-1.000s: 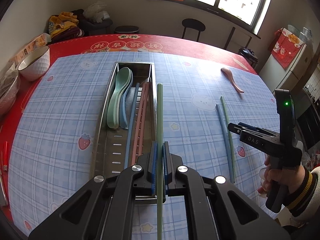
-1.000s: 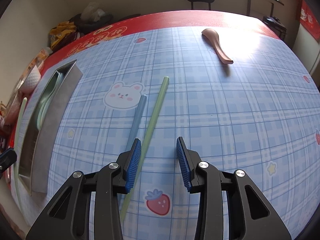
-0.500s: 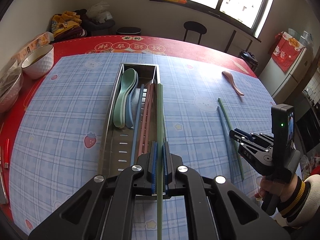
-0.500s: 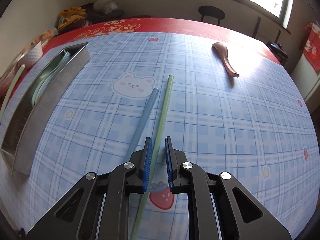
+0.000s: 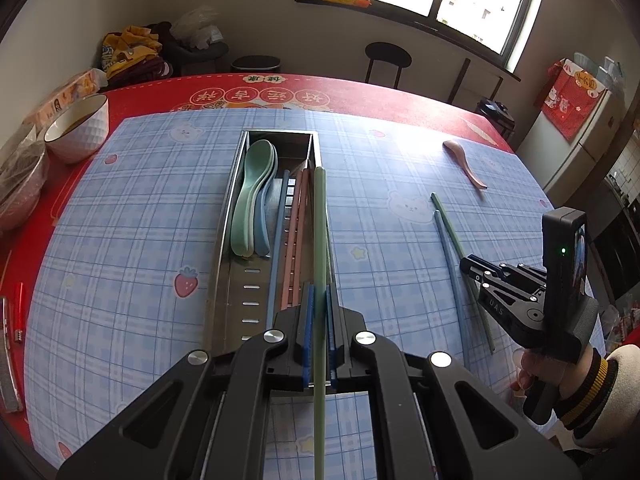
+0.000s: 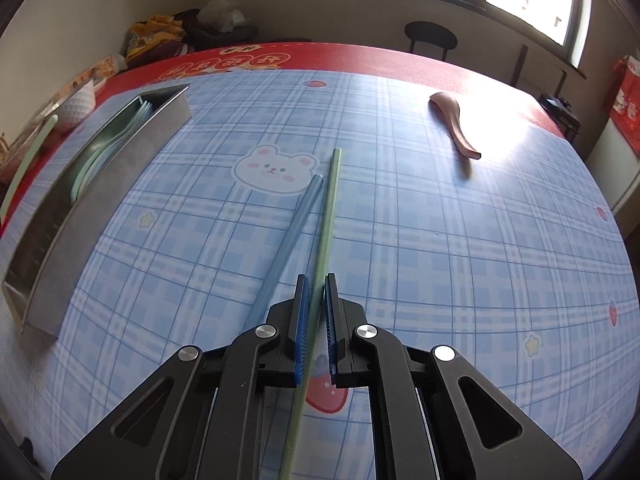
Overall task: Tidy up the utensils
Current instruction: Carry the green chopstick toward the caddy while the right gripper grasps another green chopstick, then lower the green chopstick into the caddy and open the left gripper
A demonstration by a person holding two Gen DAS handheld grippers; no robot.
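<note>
A steel utensil tray [image 5: 228,216] holds green and blue spoons [image 5: 252,196], a blue chopstick and pink chopsticks [image 5: 298,232]. My left gripper [image 5: 319,300] is shut on a green chopstick [image 5: 319,224] and holds it above the tray's right edge. My right gripper [image 6: 316,292] is shut on a second green chopstick [image 6: 330,208] lying on the blue plaid cloth; it also shows in the left wrist view [image 5: 476,276]. A blue chopstick [image 6: 292,232] lies beside it, to the left. A pink spoon [image 6: 454,128] lies at the far right. The tray also shows in the right wrist view [image 6: 108,184].
White bowls [image 5: 78,128] stand at the table's left edge. A red pen [image 5: 18,308] and a metal piece lie at the left near edge. A stool [image 5: 388,58] stands behind the table. The red tablecloth [image 5: 360,92] rims the blue cloth.
My right gripper has gone from open beside the green chopstick to shut on it. My left gripper has drawn back a little with its chopstick still held.
</note>
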